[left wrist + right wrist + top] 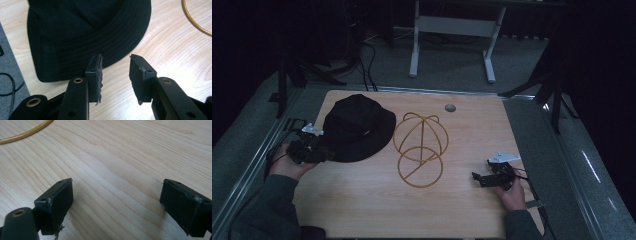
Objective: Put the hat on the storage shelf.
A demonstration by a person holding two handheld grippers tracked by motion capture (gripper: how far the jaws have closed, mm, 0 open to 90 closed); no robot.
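Note:
A black bucket hat (357, 127) lies flat on the left of the wooden table (462, 135). Beside it stands a gold wire hat stand (419, 150), a dome on a ring base. My left gripper (328, 155) sits at the hat's near-left brim, open, its jaws a small gap apart. In the left gripper view the hat brim (87, 32) lies just past the fingertips (96, 65), with bare wood between them. My right gripper (476, 177) rests near the table's right front, open wide over bare wood, with a piece of the gold ring (25, 133) at far left.
A grey round grommet (450, 107) is set in the table's far edge. Cables (367, 65) trail on the grey floor behind, near the legs of a white frame (414, 50). Dark stands flank both sides of the table.

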